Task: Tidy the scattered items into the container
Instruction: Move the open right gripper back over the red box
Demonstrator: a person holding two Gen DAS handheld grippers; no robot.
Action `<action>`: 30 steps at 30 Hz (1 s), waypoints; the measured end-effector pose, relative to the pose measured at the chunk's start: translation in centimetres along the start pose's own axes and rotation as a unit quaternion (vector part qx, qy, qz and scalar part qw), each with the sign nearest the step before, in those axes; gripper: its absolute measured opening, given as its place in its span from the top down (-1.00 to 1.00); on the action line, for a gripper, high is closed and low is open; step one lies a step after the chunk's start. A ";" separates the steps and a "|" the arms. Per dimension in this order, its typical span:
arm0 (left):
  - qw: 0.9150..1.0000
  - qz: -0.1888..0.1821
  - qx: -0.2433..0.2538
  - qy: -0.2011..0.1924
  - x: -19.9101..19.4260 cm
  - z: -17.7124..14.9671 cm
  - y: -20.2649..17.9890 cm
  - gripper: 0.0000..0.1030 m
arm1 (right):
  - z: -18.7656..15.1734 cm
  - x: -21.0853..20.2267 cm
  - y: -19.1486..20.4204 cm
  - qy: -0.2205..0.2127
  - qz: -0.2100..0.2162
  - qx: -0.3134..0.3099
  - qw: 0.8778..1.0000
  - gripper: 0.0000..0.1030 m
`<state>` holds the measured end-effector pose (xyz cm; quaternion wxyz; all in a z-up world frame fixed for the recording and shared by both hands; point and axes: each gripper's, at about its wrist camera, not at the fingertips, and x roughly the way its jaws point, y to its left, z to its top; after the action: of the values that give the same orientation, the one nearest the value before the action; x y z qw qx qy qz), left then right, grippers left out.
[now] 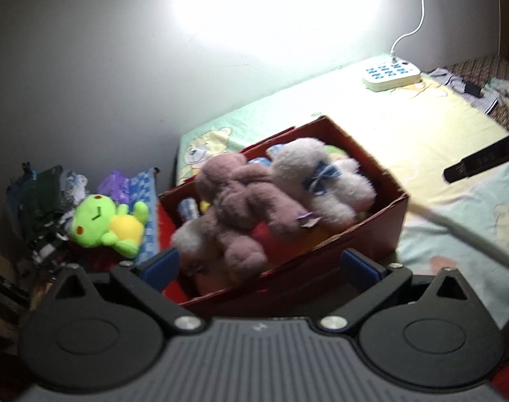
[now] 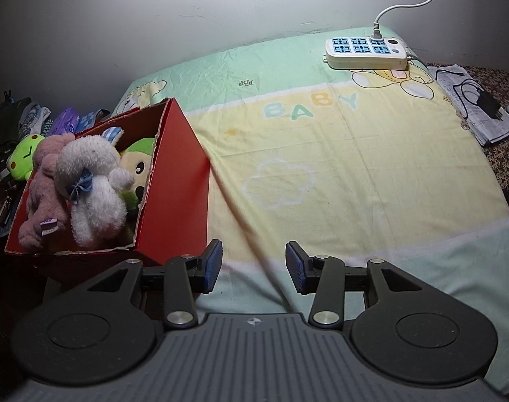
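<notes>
A red cardboard box [image 1: 371, 231] [image 2: 174, 201] stands at the left edge of a bed. It holds a pink plush bear [image 1: 241, 201] [image 2: 42, 181], a white plush bear with a blue bow [image 1: 318, 181] [image 2: 90, 184] and a green-yellow plush [image 2: 139, 159]. My left gripper [image 1: 259, 263] is wide open and empty, just above the box's near wall. My right gripper [image 2: 254, 266] is open and empty over the blanket, right of the box. A green frog plush [image 1: 103, 224] [image 2: 23, 159] lies outside the box, on its left.
A baby blanket [image 2: 338, 167] covers the bed. A white power strip [image 2: 366, 53] [image 1: 390, 73] with its cable sits at the far edge by the wall. Papers and a black charger [image 2: 482, 104] lie at the right. Clothes and clutter [image 1: 43, 207] pile left of the box.
</notes>
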<state>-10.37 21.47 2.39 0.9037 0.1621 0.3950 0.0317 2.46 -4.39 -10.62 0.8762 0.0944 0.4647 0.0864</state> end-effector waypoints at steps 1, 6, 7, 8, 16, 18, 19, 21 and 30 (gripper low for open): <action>1.000 -0.021 -0.016 -0.006 0.1 0.0 -1.0 -0.99 | -0.3 -0.4 -0.1 -0.001 -0.004 -0.001 1.000 0.13; 0.993 -0.073 -0.097 -0.006 1.9 0.8 -4.3 -0.99 | -0.7 -2.3 -1.3 -0.012 -0.049 -0.011 0.999 0.06; 0.991 -0.070 -0.110 -0.008 2.3 1.2 -4.8 -0.99 | -0.7 -2.7 -1.7 -0.016 -0.060 -0.011 0.998 0.04; 0.990 -0.067 -0.121 -0.009 2.4 1.5 -5.3 -0.99 | -0.8 -3.1 -2.0 -0.023 -0.068 -0.011 0.997 -0.04; 0.988 -0.015 -0.154 0.028 3.2 4.7 -8.0 -0.99 | -0.4 -4.7 -3.2 -0.052 -0.086 -0.001 0.995 -0.08; 0.987 -0.008 -0.154 0.039 3.3 4.8 -8.5 -0.99 | -0.2 -4.7 -3.0 -0.060 -0.086 -0.007 0.995 -0.20; 0.987 -0.009 -0.156 0.043 3.4 4.8 -8.5 -0.99 | -0.2 -4.7 -2.8 -0.062 -0.085 -0.009 0.994 -0.23; 0.985 -0.007 -0.162 0.052 3.6 4.7 -8.3 -0.99 | 0.0 -4.5 -2.4 -0.066 -0.082 -0.012 0.994 -0.24; 0.980 0.024 -0.189 0.063 3.7 4.3 -5.6 -0.99 | 0.9 -3.6 1.1 -0.070 -0.057 -0.040 0.995 -0.42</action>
<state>-5.11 15.70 0.76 0.8902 -0.0044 0.4341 0.1378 1.21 -4.22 -6.98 0.9132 0.0383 0.4029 0.0484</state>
